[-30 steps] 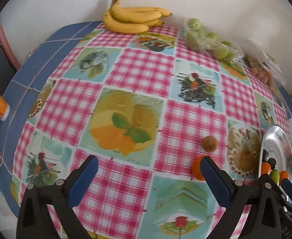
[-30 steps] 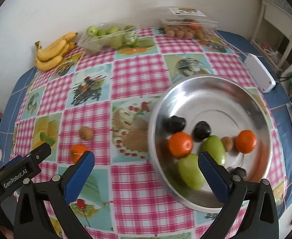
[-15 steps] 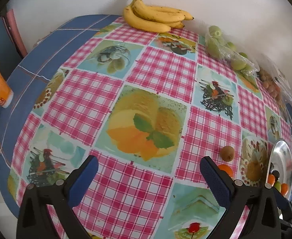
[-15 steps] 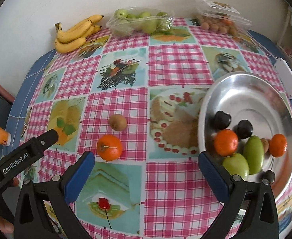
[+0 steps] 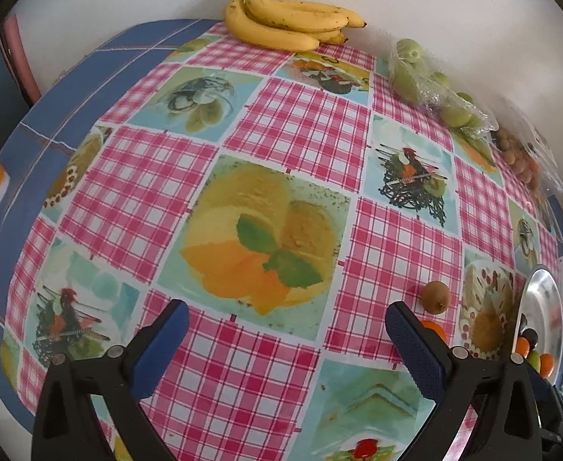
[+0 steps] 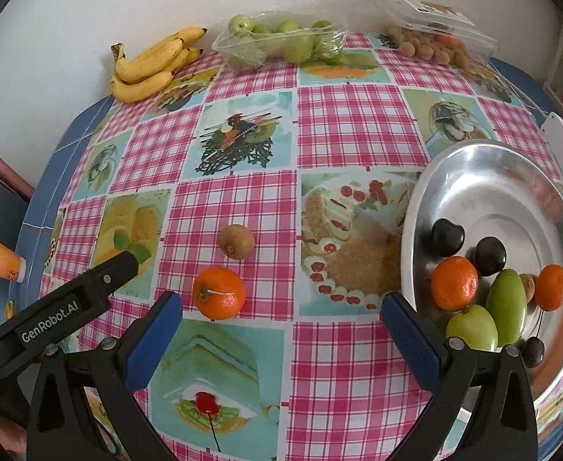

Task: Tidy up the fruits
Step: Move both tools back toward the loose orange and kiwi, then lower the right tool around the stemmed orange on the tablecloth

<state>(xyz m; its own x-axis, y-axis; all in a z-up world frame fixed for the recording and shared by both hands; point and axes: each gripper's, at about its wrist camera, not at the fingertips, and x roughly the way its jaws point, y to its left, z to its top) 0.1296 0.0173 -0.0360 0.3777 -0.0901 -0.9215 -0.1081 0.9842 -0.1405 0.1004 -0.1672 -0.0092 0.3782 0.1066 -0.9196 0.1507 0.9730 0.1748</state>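
checkered tablecloth [image 6: 350, 123] covers the table. right gripper [image 6: 281, 330] jaws spread wide, empty; left gripper [image 5: 285, 336] likewise. orange [image 6: 219, 292] and kiwi [image 6: 236, 241] lie at centre-left of the right view (close together, on the cloth). metal bowl [image 6: 512, 176] at right holds fruit.

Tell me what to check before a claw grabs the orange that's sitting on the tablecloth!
1. Right claw open wide enough for the orange: ok.
2. Right claw empty: ok.
3. Orange in plain view, nothing lying on it: ok.
4. Kiwi apart from the orange, so it should not get bumped: ok, though close.
5. Free space in the metal bowl for one more fruit: ok.
6. Left claw out of the way: not ok, its finger reaches in close beside the orange.
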